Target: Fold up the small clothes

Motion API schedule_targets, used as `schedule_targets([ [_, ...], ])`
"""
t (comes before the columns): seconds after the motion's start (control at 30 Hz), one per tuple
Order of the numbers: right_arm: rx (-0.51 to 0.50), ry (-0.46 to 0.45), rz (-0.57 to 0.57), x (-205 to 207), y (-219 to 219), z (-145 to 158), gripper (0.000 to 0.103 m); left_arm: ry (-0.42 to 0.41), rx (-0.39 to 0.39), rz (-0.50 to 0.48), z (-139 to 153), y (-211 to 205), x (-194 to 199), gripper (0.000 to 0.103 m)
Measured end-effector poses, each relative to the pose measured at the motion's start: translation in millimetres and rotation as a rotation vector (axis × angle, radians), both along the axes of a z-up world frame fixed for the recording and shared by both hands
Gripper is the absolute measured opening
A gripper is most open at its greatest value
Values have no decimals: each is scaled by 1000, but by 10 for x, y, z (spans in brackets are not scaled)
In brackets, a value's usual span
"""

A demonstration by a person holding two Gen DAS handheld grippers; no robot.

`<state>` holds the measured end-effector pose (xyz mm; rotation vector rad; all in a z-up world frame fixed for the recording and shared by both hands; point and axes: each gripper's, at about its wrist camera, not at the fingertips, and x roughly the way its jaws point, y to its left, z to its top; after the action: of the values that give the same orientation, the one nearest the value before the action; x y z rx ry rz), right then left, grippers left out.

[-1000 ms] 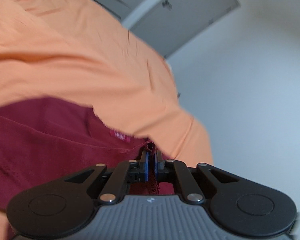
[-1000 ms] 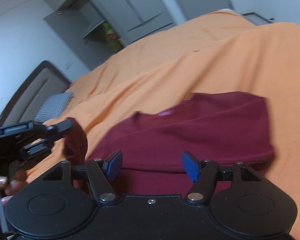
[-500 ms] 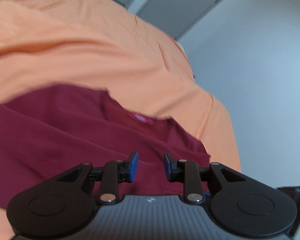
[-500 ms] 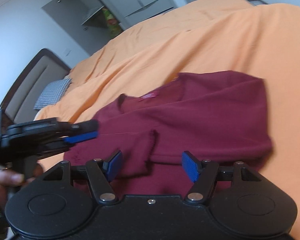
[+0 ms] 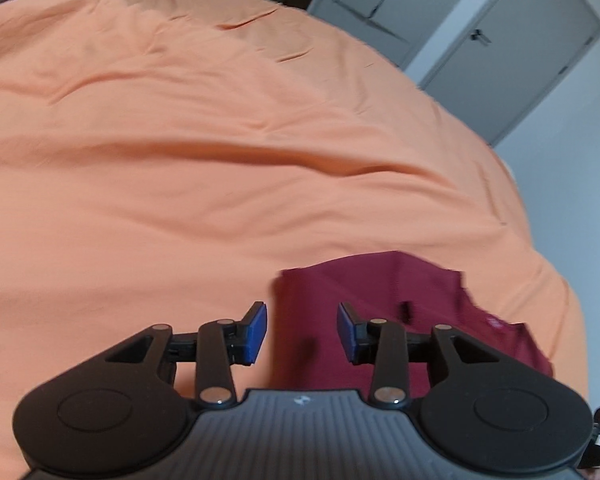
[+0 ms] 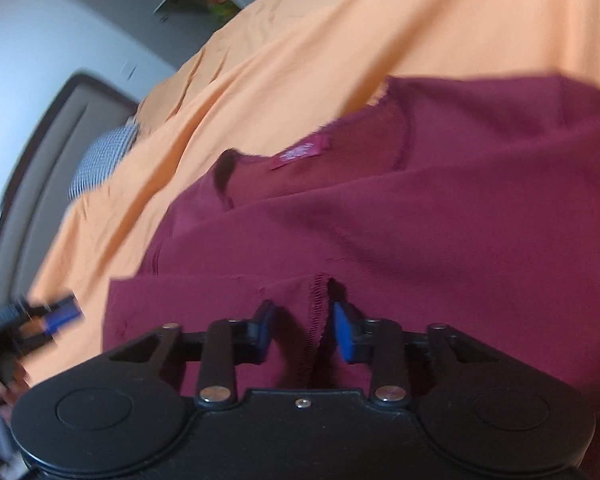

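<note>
Left wrist view: left tongs [image 5: 302, 332] spread, pinching nothing; maroon shirt [image 5: 384, 308] lower right of frame, flat on orange bedsheet [image 5: 220, 160].
Right wrist view: right tongs [image 6: 302, 330] spread, stitched shirt hem between pads, not pinched; shirt fills centre and right; left tongs at lower left edge.

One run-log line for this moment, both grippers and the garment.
left gripper: open, empty | right gripper: open, astride stitched hem | maroon knit shirt: partly folded on orange bedsheet | step: next fold pending
</note>
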<state>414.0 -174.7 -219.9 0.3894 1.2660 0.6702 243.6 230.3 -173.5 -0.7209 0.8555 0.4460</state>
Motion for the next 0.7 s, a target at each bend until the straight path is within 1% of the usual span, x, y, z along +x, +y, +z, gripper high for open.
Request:
schedule_targets([
  [0.03,15,22,-15,19,-38,-36,14,11,1,6,-28,34,-52,42],
  [0.1,34,33,-13,30,-66,-33,11,28,10,10,-85,79,-54,42],
  [0.2,54,-8,-12,50,-73,98,9,32,12,9,-129,119,-1,42],
  [0.27,97,-45,-53,101,-181,273,9,27,10,-4,-117,128,35,42],
  [0.33,114,-87,-118,163,-397,458,9,25,7,-31,-106,91,114,42],
  [0.4,90,-96,-187,225,-675,540,9,23,2,-67,-128,37,221,42],
  [0.43,59,-93,-213,249,-806,543,9,25,2,-85,-138,3,278,42],
  [0.53,-45,-50,-282,269,-1112,432,9,28,5,-129,-196,-89,468,42],
  [0.6,-76,-24,-297,251,-1191,353,9,32,3,-152,-236,-140,588,42],
  [0.7,-126,-25,-279,199,-1168,311,9,40,1,-182,-293,-204,752,42],
])
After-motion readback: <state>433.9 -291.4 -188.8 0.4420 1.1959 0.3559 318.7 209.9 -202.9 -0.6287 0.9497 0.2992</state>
